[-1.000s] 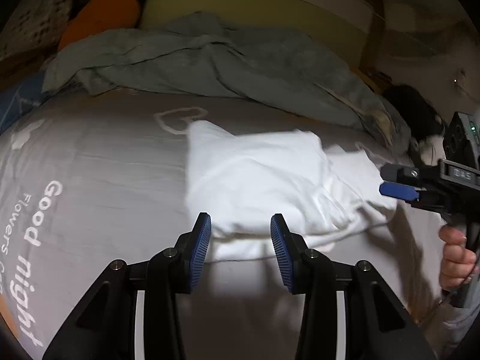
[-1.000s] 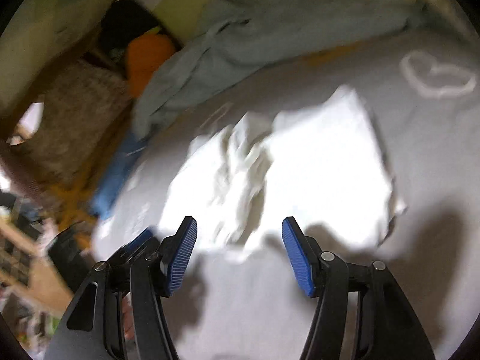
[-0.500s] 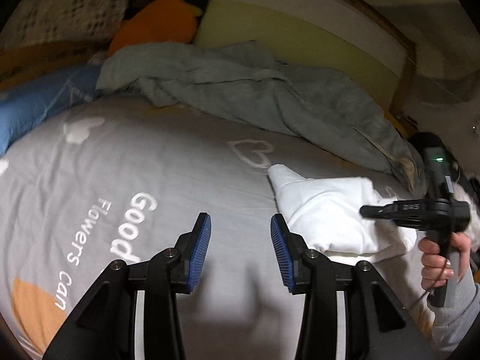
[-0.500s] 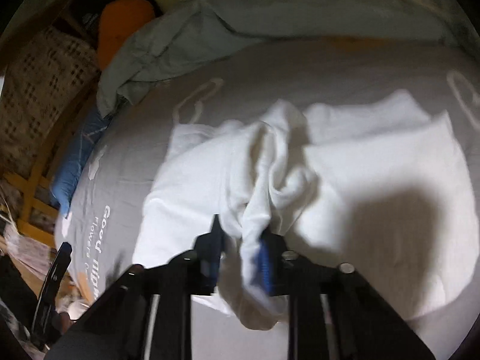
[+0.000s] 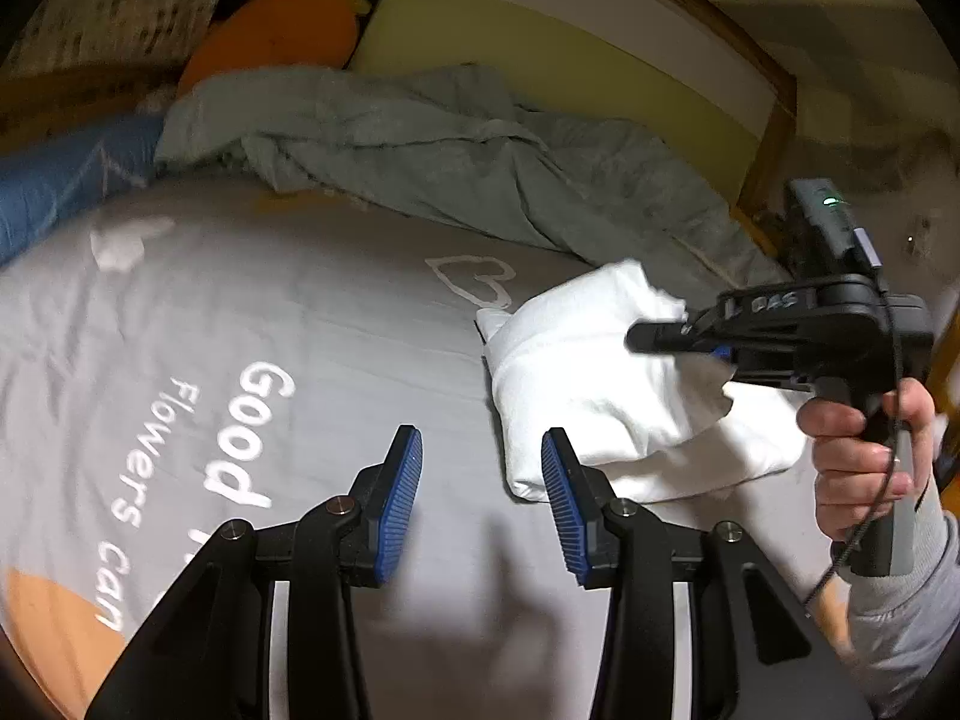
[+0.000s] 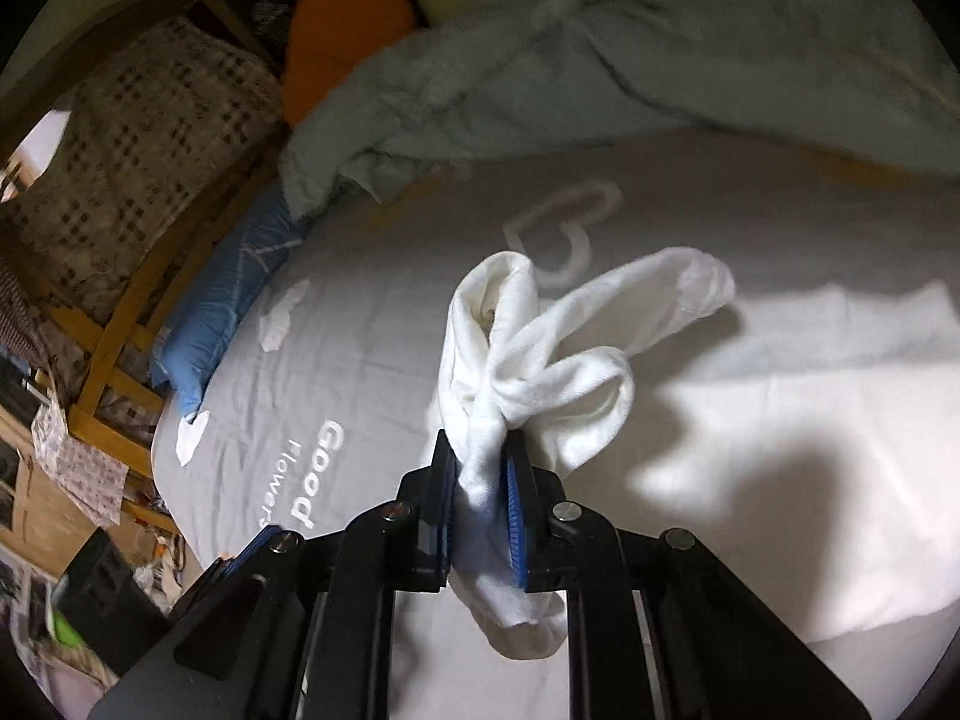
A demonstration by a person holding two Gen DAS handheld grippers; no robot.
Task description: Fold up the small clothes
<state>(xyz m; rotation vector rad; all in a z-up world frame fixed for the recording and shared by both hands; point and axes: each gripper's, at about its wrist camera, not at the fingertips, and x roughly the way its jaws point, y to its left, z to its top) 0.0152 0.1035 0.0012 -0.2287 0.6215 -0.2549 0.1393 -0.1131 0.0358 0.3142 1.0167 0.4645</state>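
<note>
While left gripper [image 5: 482, 501] hangs parted and empty, right gripper [image 6: 480, 495] pinches bunched white garment [image 6: 540, 360] (raised for folding) above the grey bedsheet [image 5: 300, 312].

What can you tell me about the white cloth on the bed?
The white cloth is a small, soft garment that looks like cotton. Most of it lies rumpled on the grey bedsheet, near a heart outline printed on the sheet. One bunched part is lifted and pinched in the right gripper, its loose folds sticking up like floppy ears. The left gripper is open beside it, not touching.
</note>
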